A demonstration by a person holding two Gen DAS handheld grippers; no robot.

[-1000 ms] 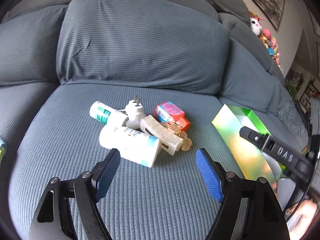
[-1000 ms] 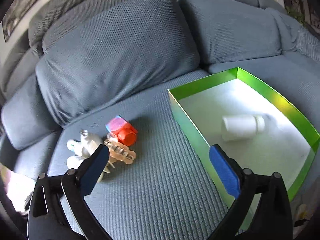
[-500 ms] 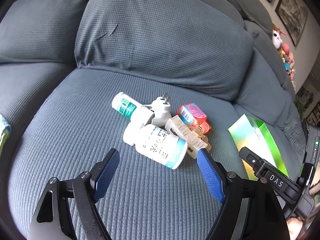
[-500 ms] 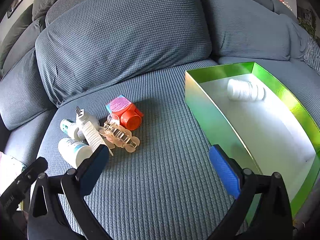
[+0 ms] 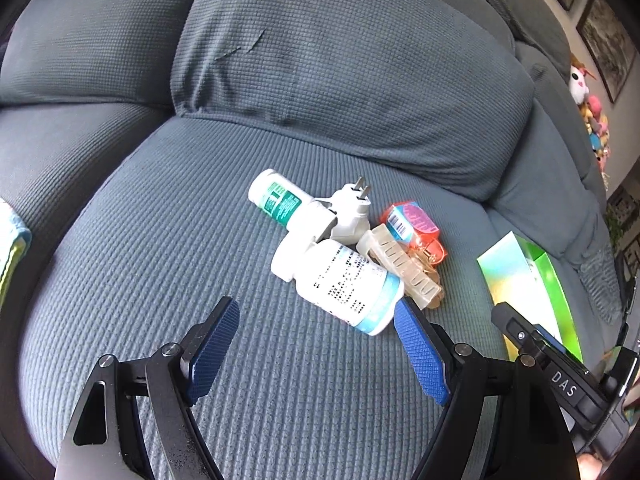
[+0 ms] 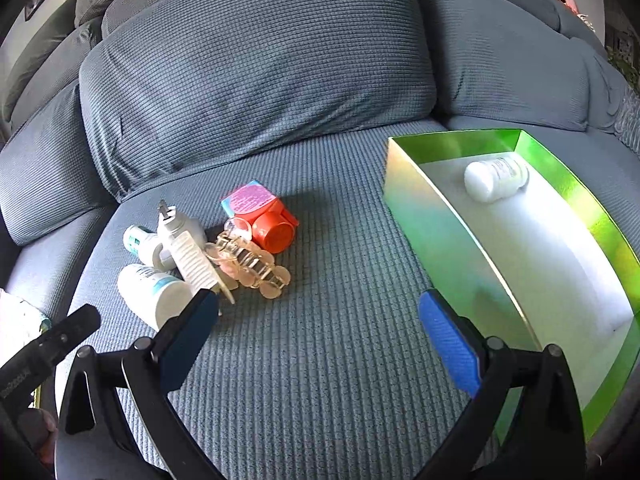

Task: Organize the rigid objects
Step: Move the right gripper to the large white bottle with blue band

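A pile of small objects lies on the grey sofa seat: a large white pill bottle (image 5: 340, 284) (image 6: 154, 294), a smaller green-labelled bottle (image 5: 276, 198) (image 6: 140, 242), a white plug adapter (image 5: 348, 212) (image 6: 176, 226), a beige hair claw (image 5: 400, 268), a clear hair clip (image 6: 250, 266) and an orange container with a pink label (image 5: 412, 224) (image 6: 260, 216). A green box (image 6: 448, 240) (image 5: 524, 280) stands to the right with one white bottle (image 6: 494, 178) inside. My left gripper (image 5: 316, 344) is open just in front of the large bottle. My right gripper (image 6: 320, 340) is open and empty between pile and box.
Sofa back cushions (image 5: 340, 60) rise behind the pile. A light cloth or packet (image 5: 12, 248) lies at the far left edge of the seat. Plush toys (image 5: 592, 120) sit at the far right. The right gripper's body (image 5: 560, 376) shows at the lower right of the left wrist view.
My left gripper has moved in toward the large pill bottle, which now lies just ahead of the fingertips. My right gripper has swung left from the box toward the pile. Both stay open.
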